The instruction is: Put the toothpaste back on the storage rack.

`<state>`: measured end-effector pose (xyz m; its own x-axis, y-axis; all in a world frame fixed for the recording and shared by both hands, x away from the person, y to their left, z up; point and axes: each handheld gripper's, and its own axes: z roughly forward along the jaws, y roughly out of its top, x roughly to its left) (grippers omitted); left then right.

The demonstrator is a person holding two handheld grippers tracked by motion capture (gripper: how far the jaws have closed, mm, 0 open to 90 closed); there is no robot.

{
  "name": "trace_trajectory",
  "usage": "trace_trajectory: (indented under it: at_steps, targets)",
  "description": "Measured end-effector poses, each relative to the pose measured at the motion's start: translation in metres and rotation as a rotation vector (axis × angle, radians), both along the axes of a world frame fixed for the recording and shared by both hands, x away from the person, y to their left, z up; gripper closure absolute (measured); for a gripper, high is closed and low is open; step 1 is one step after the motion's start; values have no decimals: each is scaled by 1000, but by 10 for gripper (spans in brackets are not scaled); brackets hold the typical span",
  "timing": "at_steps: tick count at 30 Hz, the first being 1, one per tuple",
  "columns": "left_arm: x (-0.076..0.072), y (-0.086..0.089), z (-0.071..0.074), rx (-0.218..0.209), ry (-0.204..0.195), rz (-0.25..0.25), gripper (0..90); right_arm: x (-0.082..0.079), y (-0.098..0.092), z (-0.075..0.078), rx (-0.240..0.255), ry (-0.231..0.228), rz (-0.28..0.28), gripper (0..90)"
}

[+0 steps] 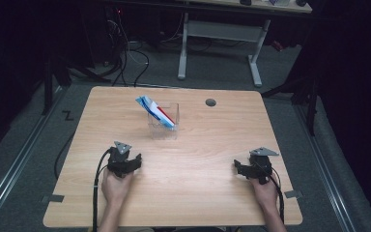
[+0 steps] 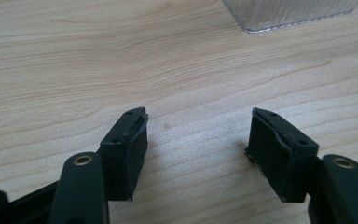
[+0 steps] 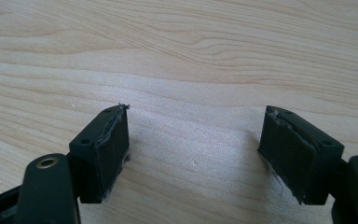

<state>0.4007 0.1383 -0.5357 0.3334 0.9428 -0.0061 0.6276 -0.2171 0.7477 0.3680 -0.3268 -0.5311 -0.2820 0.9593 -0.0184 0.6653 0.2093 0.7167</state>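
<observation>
On the left side of the wooden table (image 1: 198,183), the left gripper (image 1: 134,159) rests low on the surface in the person's left hand (image 1: 115,186). Its jaws stand apart with only bare wood between them, as the left gripper view shows. From there, the clear plastic box (image 1: 164,126) lies ahead and a little to the right, near the middle of the table; its bottom corner (image 2: 279,16) appears at the top edge of the left gripper view.

In the box stands a flat packet (image 1: 155,111), white with blue and red. It leans to the upper left, so its long axis goes diagonally and its upper end sticks out over the left wall of the box, toward the left gripper's side.

Further right, the right gripper (image 1: 240,169) also rests on the table, well apart from the box. Its jaws are apart too and hold nothing.

I judge that the left hand is the nearer one to the box and packet, so a reach forward and slightly right would come from it.
</observation>
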Motion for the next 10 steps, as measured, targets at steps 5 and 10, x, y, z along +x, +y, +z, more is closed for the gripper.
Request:
trace_trajectory:
  at_steps: [5, 10]
  targets:
    - [0, 0, 0, -1, 1, -2, 367, 0, 0, 0, 0, 0, 0, 238]
    - [0, 0, 0, -1, 2, -5, 360, 0, 0, 0, 0, 0, -1, 238]
